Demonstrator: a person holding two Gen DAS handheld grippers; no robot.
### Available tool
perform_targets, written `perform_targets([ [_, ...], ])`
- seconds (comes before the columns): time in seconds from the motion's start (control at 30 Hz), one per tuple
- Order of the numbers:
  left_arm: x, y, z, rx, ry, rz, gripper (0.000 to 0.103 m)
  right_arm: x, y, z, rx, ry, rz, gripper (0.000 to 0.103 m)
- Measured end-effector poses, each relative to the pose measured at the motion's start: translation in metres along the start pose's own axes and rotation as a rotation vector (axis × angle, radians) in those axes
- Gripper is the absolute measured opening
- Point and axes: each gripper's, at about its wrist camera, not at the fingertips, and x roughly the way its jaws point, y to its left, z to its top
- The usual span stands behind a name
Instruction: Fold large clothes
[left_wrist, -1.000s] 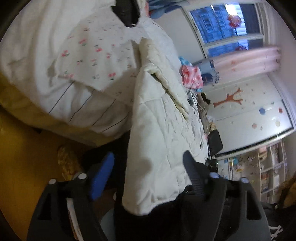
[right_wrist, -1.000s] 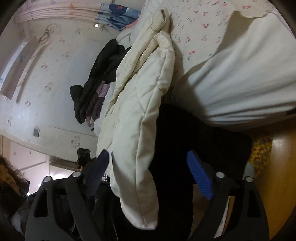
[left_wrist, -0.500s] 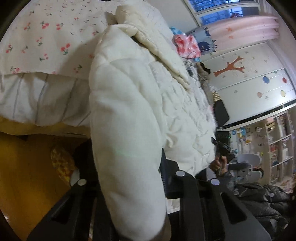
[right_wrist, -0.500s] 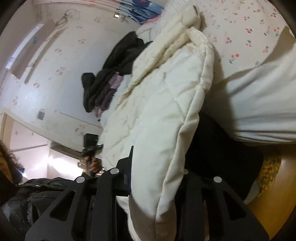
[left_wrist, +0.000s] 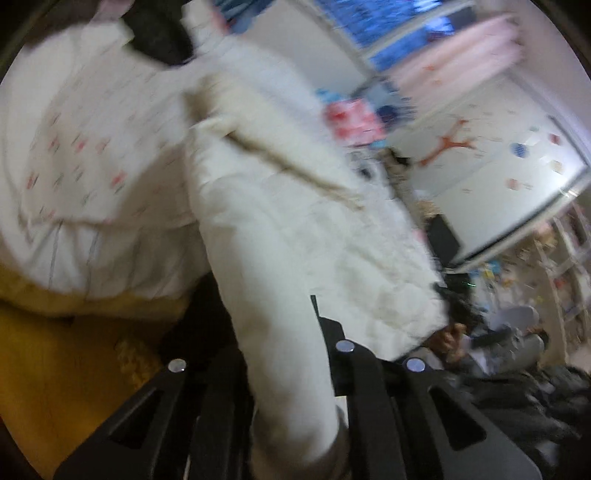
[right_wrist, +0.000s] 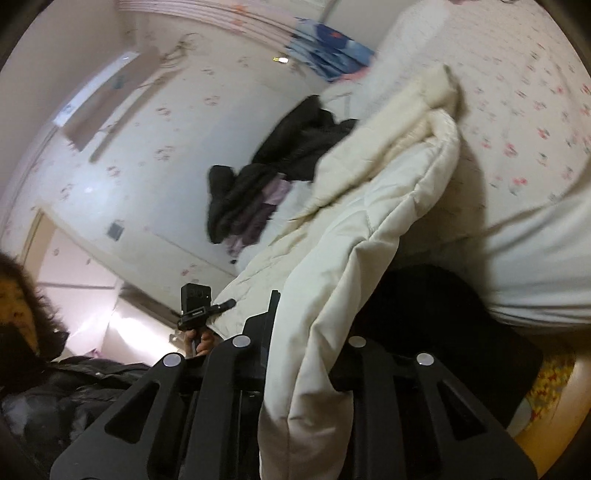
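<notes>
Left gripper clamped on hem of cream quilted coat, jaws just closed with the cloth between. Right gripper likewise pinching the coat hem, jaws just closed. Coat runs from 6 toward 12 o'clock onto the floral bedsheet. Dark clothes pile at 11. Risk: thick padding slipping from a thin edge pinch, or collar snagging the sheet.
</notes>
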Motion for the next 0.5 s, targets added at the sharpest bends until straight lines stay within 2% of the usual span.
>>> perform_targets([
  [0.03, -0.002, -0.005, -0.001, 0.020, 0.018, 0.003, 0.011, -0.002, 0.003, -0.001, 0.001, 0.012, 0.008, 0.018],
  [0.07, -0.003, -0.003, -0.004, 0.028, 0.041, 0.005, 0.011, -0.002, 0.002, -0.003, 0.012, 0.035, 0.007, 0.024],
  [0.17, 0.012, 0.019, -0.015, -0.008, 0.164, 0.061, 0.016, 0.000, -0.020, -0.018, 0.079, 0.127, -0.113, 0.053],
  [0.23, 0.021, 0.040, -0.025, -0.060, 0.205, 0.085, 0.029, -0.001, -0.041, -0.030, 0.137, 0.154, -0.152, 0.054],
  [0.27, 0.026, 0.050, -0.030, -0.088, 0.218, 0.096, 0.037, -0.002, -0.048, -0.036, 0.156, 0.156, -0.144, 0.053],
  [0.33, 0.032, 0.060, -0.037, -0.125, 0.214, 0.083, 0.037, -0.007, -0.051, -0.043, 0.157, 0.122, -0.103, 0.050],
  [0.4, 0.032, 0.056, -0.039, -0.107, 0.200, 0.098, 0.037, -0.007, -0.047, -0.045, 0.137, 0.099, -0.061, 0.026],
  [0.43, 0.031, 0.057, -0.040, -0.103, 0.194, 0.104, 0.037, -0.006, -0.044, -0.045, 0.121, 0.090, -0.064, 0.024],
  [0.47, 0.030, 0.053, -0.037, -0.094, 0.174, 0.119, 0.032, -0.006, -0.042, -0.044, 0.110, 0.080, -0.058, 0.019],
  [0.5, 0.027, 0.046, -0.035, -0.077, 0.148, 0.117, 0.017, -0.006, -0.038, -0.042, 0.092, 0.062, -0.042, 0.018],
])
